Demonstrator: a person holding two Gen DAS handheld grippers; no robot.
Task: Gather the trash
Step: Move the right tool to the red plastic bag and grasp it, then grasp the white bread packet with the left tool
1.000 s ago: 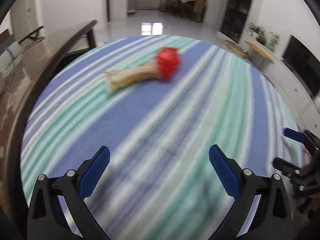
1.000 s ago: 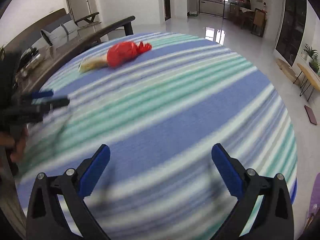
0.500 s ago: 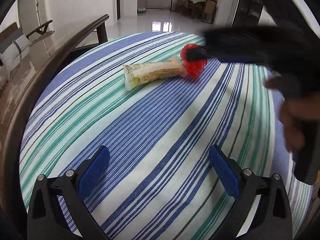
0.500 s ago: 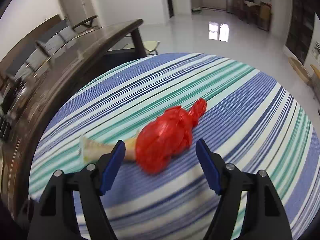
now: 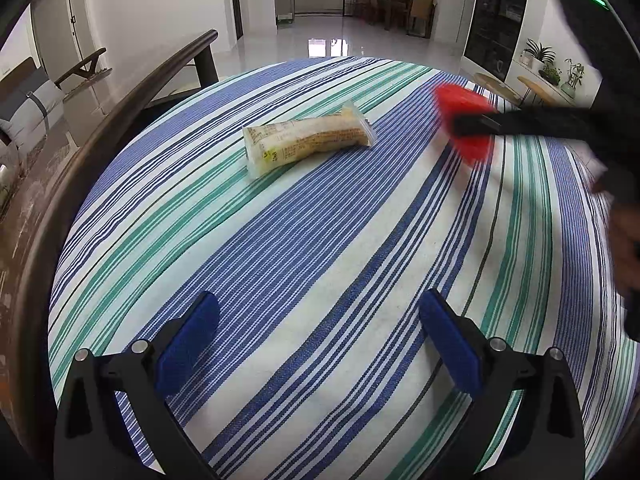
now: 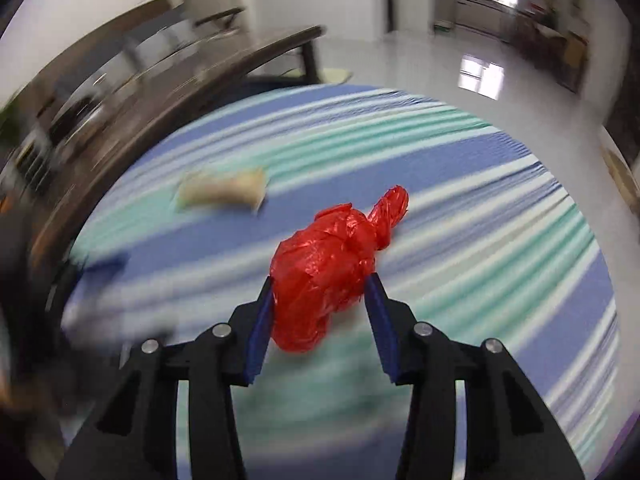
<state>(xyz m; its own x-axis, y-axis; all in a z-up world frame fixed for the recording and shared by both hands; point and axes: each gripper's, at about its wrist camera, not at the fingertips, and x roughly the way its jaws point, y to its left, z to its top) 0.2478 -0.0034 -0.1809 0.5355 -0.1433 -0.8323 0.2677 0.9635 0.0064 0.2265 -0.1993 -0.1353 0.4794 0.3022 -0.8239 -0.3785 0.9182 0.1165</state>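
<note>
A red knotted plastic bag (image 6: 332, 264) sits between the blue pads of my right gripper (image 6: 320, 296), which is shut on it and holds it above the striped tablecloth (image 6: 500, 216). In the left wrist view the same bag (image 5: 464, 116) appears blurred at the right, carried by the right gripper's dark finger. A yellowish snack wrapper (image 5: 304, 142) lies on the cloth; it also shows blurred in the right wrist view (image 6: 222, 192). My left gripper (image 5: 320, 340) is open and empty, low over the near part of the table.
A dark wooden curved rail (image 5: 120, 112) runs along the table's left edge. Beyond the table lies a glossy white floor (image 5: 328, 40) with a dining set far back. Plants on a side table (image 5: 548, 76) stand at the right.
My right gripper closed on the red bag and lifted it away to the right of the wrapper. The left gripper stayed open and hardly moved.
</note>
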